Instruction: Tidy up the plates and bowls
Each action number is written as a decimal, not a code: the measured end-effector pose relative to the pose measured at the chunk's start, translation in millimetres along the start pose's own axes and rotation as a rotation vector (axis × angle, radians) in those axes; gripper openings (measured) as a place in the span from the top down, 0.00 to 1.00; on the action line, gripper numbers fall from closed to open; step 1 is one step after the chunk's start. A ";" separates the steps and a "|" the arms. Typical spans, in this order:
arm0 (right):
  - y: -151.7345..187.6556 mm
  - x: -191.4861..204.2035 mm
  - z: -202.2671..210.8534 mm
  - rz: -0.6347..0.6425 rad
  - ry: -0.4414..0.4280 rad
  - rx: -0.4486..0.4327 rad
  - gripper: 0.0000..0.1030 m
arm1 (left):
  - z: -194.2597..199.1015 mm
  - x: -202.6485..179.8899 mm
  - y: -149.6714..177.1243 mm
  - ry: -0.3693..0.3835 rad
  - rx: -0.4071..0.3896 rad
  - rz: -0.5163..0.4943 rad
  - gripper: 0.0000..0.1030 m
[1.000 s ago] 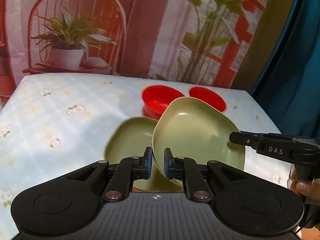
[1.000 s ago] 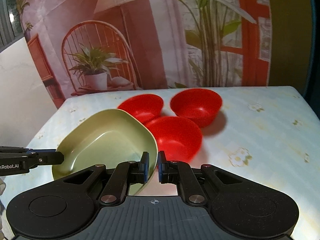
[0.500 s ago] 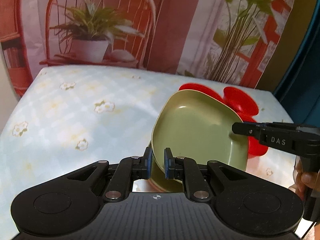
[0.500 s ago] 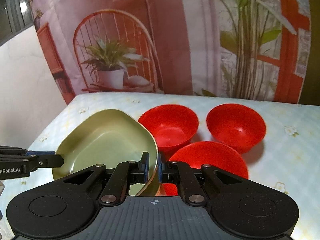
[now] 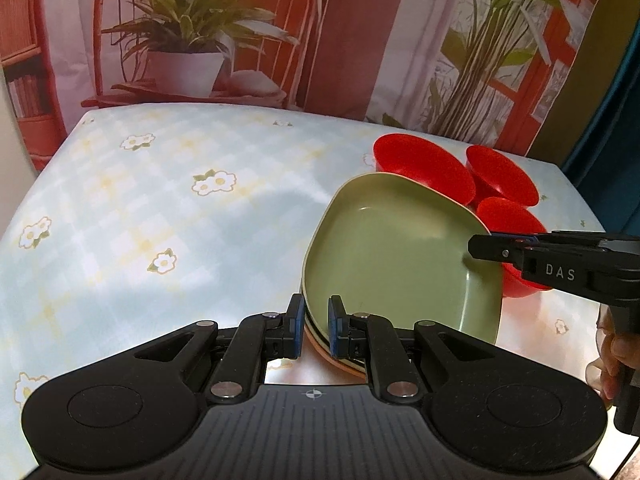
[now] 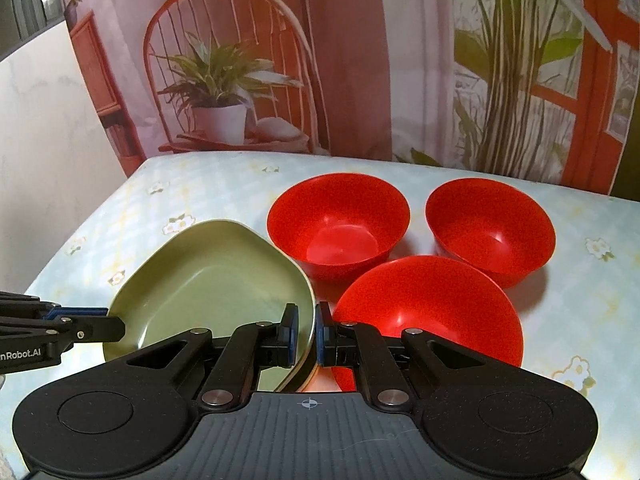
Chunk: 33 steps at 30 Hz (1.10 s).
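Note:
A green squarish plate is held at two rims. My left gripper is shut on its near-left rim, and my right gripper is shut on its right rim; the plate shows in both views. Under it in the left wrist view are the edges of more plates in a stack. Three red bowls stand on the table: one far left, one far right, one near, just right of the plate. The right gripper also shows in the left wrist view.
The table has a pale blue checked cloth with white flowers. A printed backdrop with a chair and plants hangs behind it. The table's right edge lies close past the bowls.
The green plate, held by both grippers, has moved right and down, from above the second green plate towards the red bowls. It now sits over a stack of plates.

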State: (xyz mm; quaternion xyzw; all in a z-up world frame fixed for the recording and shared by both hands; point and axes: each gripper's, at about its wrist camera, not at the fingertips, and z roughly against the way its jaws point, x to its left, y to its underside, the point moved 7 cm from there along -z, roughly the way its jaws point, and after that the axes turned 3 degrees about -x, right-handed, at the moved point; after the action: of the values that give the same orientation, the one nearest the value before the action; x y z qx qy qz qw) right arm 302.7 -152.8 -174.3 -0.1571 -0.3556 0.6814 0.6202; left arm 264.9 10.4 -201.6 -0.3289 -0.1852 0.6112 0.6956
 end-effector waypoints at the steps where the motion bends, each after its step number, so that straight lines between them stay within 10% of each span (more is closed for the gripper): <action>1: 1.1 0.9 -0.7 0.007 0.003 0.002 0.92 | -1.2 -0.4 0.1 0.000 0.001 0.001 0.87; 22: 4.5 3.8 1.6 0.049 0.033 -0.011 0.89 | -4.3 0.2 -1.4 -0.002 0.006 0.007 0.85; 27: 2.1 5.5 7.4 0.067 0.042 -0.032 0.88 | 0.7 -0.3 -6.5 -0.010 -0.021 0.011 0.65; 33: -2.3 2.3 16.6 0.078 0.060 -0.052 0.85 | 9.5 -1.6 -12.6 -0.014 -0.045 0.015 0.65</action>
State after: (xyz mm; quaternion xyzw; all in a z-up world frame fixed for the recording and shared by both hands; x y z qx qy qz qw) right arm 293.1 -155.5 -160.7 -0.2074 -0.3481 0.6906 0.5991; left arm 267.5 10.6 -186.0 -0.3417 -0.2014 0.6144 0.6821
